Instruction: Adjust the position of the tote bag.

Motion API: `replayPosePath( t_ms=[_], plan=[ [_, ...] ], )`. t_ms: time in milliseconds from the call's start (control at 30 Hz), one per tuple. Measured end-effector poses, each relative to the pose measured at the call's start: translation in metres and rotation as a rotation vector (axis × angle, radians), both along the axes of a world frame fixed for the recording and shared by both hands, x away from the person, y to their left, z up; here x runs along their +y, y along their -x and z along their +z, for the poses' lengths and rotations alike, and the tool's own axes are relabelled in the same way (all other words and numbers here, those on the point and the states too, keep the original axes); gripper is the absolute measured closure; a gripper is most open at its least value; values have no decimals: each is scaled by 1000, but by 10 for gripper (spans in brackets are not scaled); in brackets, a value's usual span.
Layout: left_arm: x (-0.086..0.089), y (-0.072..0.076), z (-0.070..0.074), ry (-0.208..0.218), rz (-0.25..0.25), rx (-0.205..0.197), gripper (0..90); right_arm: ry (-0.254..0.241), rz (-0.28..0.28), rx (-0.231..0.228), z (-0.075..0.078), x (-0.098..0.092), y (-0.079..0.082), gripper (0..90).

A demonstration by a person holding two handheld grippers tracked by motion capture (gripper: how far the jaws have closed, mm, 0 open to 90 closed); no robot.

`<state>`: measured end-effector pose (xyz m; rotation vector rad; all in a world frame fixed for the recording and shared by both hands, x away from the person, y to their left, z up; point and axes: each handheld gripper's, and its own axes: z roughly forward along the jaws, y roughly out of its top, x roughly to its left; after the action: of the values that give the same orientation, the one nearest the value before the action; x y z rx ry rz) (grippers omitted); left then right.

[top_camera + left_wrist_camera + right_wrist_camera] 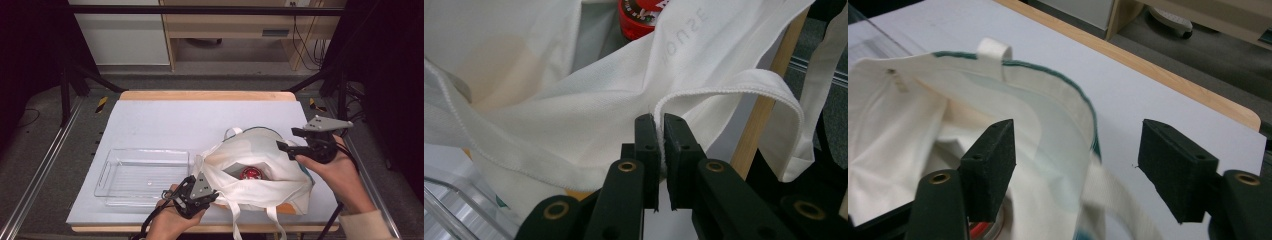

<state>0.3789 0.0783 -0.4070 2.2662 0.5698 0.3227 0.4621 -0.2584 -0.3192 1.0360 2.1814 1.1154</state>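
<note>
**A:** What is on the worktop [150,120]?

**B:** A pale sheet covers it. A white cloth tote bag [260,170] lies on its side at the near right, its mouth facing the near edge. Inside the opening sits something red with a round top [251,173] (it looks like a lidded jar or tub, though the label is too small to read). To the left of the bag, touching its corner, lies a clear plastic tray [142,175], with nothing in it.

**A:** And the hands?

**B:** The left gripper [197,192] sits at the near edge, just left of the bag's mouth. Its fingers [646,145] are pressed together on a fold of white cloth at the base of a handle strap [744,82], pinching it tight. I judge that this grip anchors the bag and keeps the mouth open.

**A:** The right one?

**B:** The right gripper [289,140] hovers above the far right of the bag, apart from the cloth. Its fingers [990,160] are spread wide with nothing pinched between them; the bag's green-trimmed rim [1048,67] and a small white loop lie beyond them.

**A:** So what seems to be going on?

**B:** Probably emptying the bag into the tray, one hand holding the cloth while the other is free to reach in.
</note>
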Motion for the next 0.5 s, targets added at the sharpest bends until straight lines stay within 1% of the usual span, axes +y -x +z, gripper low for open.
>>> replayPosePath(
  t_ms=[67, 167, 200, 233, 267, 300, 333, 467, 500],
  plan=[
    [0, 2, -1, -4, -8, 3, 855, 19, 13, 25, -3, 7, -12, 374],
    [1, 6, -3, -10, -13, 2, 854, 48, 18, 49, -9, 15, -25, 408],
    [1, 7, -3, -13, -13, 3, 855, 60, 19, 60, -11, 17, -28, 414],
    [1, 7, -4, -13, -17, 4, 855, 72, 21, 61, -13, 18, -30, 429],
    [1, 8, -4, -19, -23, 4, 854, 90, 26, 77, -18, 19, -33, 454],
    [1, 9, -5, -17, -21, 5, 854, 90, 26, 77, -18, 19, -33, 454],
    [1, 10, -5, -20, -22, 4, 854, 100, 27, 86, -20, 20, -34, 469],
    [0, 12, -6, -31, -31, 7, 854, 125, 26, 110, -26, 19, -39, 600],
    [0, 12, -6, -32, -32, 7, 854, 129, 26, 114, -27, 18, -40, 656]
  ],
)
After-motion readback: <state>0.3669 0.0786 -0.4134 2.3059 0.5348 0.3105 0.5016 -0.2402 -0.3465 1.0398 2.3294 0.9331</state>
